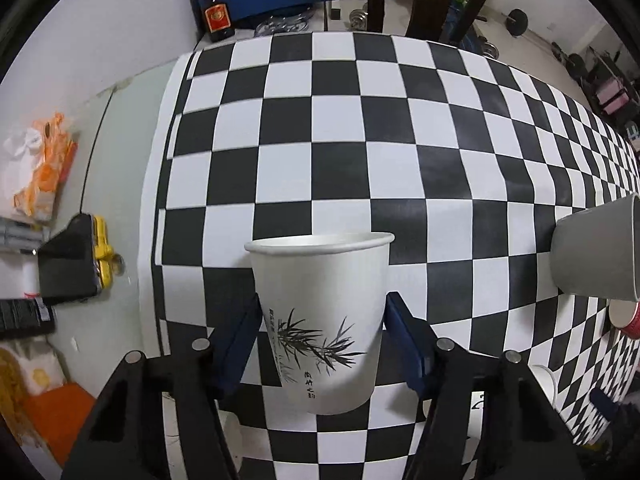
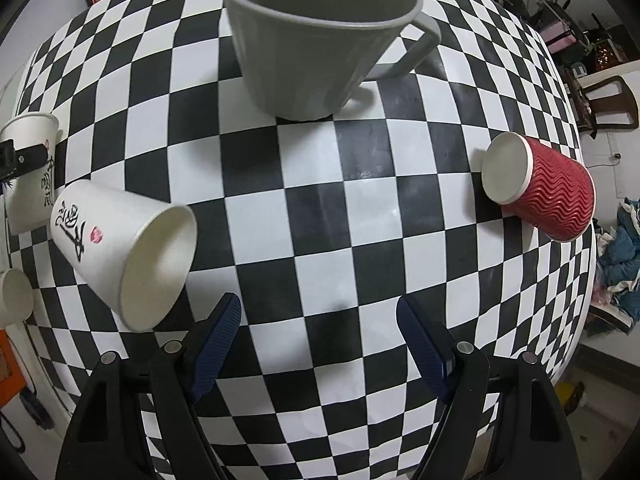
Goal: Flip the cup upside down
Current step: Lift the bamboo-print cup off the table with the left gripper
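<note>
While my left tool (image 1: 322, 334) grips the cup (image 1: 320, 320), it stands upright, mouth up.
Axis vertical above the table (image 1: 320, 160); I must roll it over. Right tool (image 2: 318, 344) gapes empty.

Your left tool (image 1: 322, 344) carries a matt white paper cup (image 1: 320, 320) with a rolled rim and ink-style bamboo print; its fingers (image 1: 404, 344) are faced with dark blue ribbed pads on matt black plastic arms with bright metal pins. Your right tool (image 2: 318, 344) shows the same blue textured pads. The tabletop (image 2: 320, 208) wears a smooth checkered sheet with a faint sheen. The grey mug (image 2: 320, 40) looks like matt plastic. The red cup (image 2: 540, 188) is paper with a wavy embossed sleeve. The white cup lying on its side (image 2: 124, 260) is smooth paper. The bottle (image 1: 217, 16) is dark glossy glass.
</note>
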A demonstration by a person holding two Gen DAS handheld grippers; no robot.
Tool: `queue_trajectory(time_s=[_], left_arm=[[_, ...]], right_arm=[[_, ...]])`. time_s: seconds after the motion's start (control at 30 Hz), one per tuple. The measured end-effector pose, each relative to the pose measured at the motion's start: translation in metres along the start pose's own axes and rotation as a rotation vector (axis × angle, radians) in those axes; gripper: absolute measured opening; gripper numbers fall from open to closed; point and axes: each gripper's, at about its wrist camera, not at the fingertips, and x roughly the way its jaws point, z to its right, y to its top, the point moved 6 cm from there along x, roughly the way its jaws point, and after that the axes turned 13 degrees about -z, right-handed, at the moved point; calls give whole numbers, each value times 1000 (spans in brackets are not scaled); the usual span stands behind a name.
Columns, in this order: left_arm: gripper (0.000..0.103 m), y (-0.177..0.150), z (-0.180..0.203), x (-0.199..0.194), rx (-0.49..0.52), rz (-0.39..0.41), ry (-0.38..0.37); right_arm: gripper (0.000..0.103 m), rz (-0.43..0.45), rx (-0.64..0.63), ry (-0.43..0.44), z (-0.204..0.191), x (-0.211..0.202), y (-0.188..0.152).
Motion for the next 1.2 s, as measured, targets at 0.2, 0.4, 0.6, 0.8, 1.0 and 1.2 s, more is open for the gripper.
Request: queue_trajectory(time_s=[0.2, 0.4, 0.6, 0.8, 1.0, 1.2], left_arm=[[58, -21, 3, -28, -7, 53, 13], [58, -60, 12, -62, -35, 101, 29], [58, -116, 45, -89, -61, 119, 26], [58, -184, 119, -66, -52, 15, -87], [58, -220, 187, -2, -21, -152, -182], [58, -218, 226, 33, 4, -206, -158]], right_arm=[[82, 17, -4, 3, 12, -7, -4], [82, 62, -36, 20, 22, -27, -25], [82, 89, -78, 45, 48, -37, -60], [82, 79, -102, 32, 107, -11, -93], [82, 39, -71, -7, 167, 27, -111], [82, -11, -20, -8, 212, 60, -118]])
